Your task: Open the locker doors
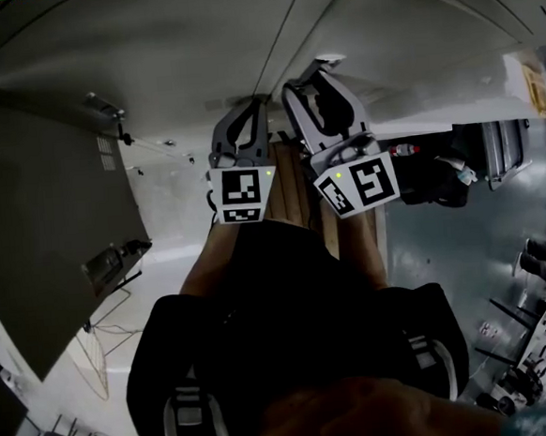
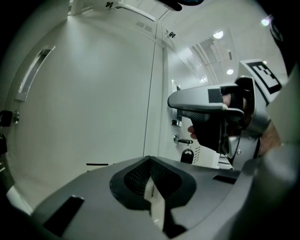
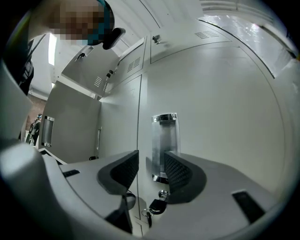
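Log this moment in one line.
left gripper: shut, empty | right gripper: open, facing chrome handle, not gripping | key: in lock below handle

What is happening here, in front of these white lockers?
A person holds a gripper in each hand before white locker doors. The right gripper has its fingers open, lined up with a chrome handle but not gripping it; a key hangs below it. The left gripper is shut and empty.
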`<state>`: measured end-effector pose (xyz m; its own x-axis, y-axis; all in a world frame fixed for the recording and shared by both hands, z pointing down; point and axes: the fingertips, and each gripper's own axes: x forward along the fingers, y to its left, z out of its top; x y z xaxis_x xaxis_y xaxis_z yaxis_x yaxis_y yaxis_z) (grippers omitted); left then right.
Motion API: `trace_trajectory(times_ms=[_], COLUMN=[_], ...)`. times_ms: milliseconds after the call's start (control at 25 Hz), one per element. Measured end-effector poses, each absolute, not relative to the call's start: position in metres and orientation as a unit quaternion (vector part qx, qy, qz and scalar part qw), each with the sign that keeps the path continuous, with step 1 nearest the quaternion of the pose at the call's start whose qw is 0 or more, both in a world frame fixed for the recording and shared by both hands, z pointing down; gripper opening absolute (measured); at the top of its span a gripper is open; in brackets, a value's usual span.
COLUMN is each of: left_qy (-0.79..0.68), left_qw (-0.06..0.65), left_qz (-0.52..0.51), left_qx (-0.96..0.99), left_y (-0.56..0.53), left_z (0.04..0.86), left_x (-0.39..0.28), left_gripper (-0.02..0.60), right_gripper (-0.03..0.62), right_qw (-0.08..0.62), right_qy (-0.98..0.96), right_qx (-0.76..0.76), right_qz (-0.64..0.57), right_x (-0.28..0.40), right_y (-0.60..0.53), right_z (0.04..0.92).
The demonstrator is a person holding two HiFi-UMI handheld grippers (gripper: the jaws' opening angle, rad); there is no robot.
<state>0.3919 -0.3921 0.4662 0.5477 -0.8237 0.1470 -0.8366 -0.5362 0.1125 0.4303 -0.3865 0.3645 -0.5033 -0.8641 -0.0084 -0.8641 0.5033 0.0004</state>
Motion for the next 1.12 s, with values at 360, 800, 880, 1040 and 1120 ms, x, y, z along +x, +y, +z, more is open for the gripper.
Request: trace_trajectory(times_ms=[360,800,880,1040,1120], left_qy=[-0.476,-0.465,-0.463,-0.453,-0.448], left_qw=[0.087,0.090,0.089,0.095,0.105], left_qz=[0.031,0.010,0.010,0.014,0.015], left_qx=[0.875,0.881,0.882,0.886,0.888], left_y=[-0.380,-0.367,-0.363,-0.345,-0.334], left_z=[0.462,0.445,0.443,0.444,0.448], left_x=[0.381,0.393,0.398,0.417,0.426], left_gripper=[0.009,0.009,0.009,0.009,0.009], right_gripper=[0.172,0.170,0.167,0.159,0.155], right_qw=[-0.013,-0.014,-0.015,-0.012,-0.011], right_qy=[0.866,0.879,0.883,0.891,0.895], right_qx=[-0.500,-0.476,-0.470,-0.454,-0.447], right_qz=[0.005,-0.001,-0.001,-0.005,-0.007], right_x=[0.422,0.427,0.429,0.437,0.442], right_y=[-0.382,-0.355,-0.347,-0.326,-0.316], right_z=[0.365,0.364,0.364,0.363,0.363])
